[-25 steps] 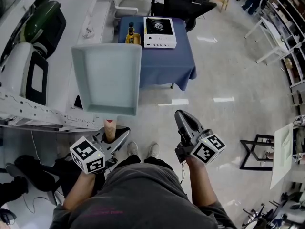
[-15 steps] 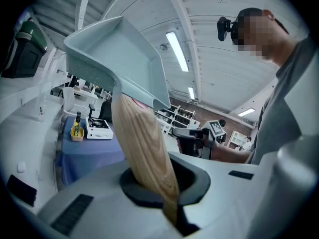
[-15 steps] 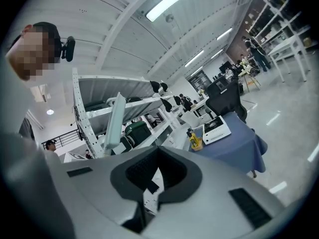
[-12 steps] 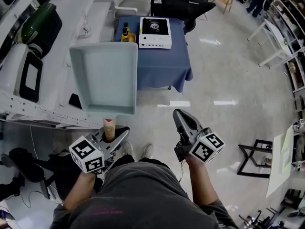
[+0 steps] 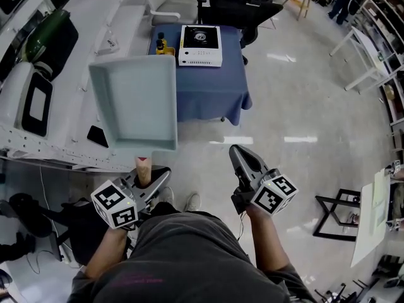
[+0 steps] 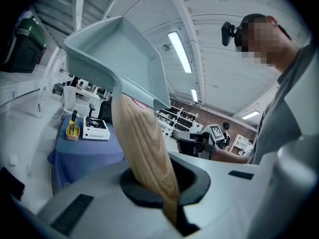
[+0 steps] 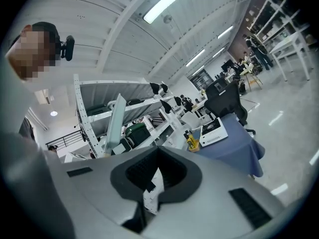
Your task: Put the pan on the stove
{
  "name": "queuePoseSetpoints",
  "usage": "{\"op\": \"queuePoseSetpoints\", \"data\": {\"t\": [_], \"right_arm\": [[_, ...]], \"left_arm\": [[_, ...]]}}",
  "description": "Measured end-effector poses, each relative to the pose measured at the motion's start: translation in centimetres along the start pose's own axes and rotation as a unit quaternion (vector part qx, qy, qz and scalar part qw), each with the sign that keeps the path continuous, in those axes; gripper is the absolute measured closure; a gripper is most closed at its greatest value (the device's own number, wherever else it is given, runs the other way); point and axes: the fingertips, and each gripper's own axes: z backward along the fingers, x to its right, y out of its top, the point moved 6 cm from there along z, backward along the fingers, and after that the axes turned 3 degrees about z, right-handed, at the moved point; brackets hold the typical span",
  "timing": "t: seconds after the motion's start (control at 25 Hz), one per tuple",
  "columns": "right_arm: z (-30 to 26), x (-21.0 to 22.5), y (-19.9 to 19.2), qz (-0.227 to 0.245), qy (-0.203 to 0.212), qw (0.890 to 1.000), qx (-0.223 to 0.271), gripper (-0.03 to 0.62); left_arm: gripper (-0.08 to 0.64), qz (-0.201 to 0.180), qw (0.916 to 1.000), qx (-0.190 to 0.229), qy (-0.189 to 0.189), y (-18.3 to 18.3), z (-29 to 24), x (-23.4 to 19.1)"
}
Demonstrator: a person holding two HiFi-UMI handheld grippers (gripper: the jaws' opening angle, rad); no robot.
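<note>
Blue-draped table (image 5: 208,87) under stove (image 5: 201,45), glossy floor (image 5: 303,81)

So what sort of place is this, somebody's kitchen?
Likely a lab or workshop hall, not a home kitchen: a small portable stove sits on a blue-clothed table, with black office chairs behind it and white metal racks along the shiny floor.

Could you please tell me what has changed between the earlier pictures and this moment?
The person has taken a step; the blue table, the stove and the carried pan have all slid left in the head view. Unchanged: the left claw stays shut on the pan's wooden handle, and the right claw stays shut and empty.
</note>
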Motion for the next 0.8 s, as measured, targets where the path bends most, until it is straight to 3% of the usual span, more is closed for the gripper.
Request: {"op": "queuePoseSetpoints", "data": {"t": [0.44, 0.8], "right_arm": [[-1.1, 2.4, 0.9, -0.006, -0.003, 1.000, -0.003, 0.589], [-5.2, 4.4, 1.8, -0.006, -0.009, 1.000, -0.004, 0.589]], "left_arm": [[0.561, 0.005, 1.0000, 0.001, 0.004, 0.9, -2.1, -1.5], [0.561, 0.000, 1.0000, 0.000, -0.003, 3.0, -4.0, -5.6]]}}
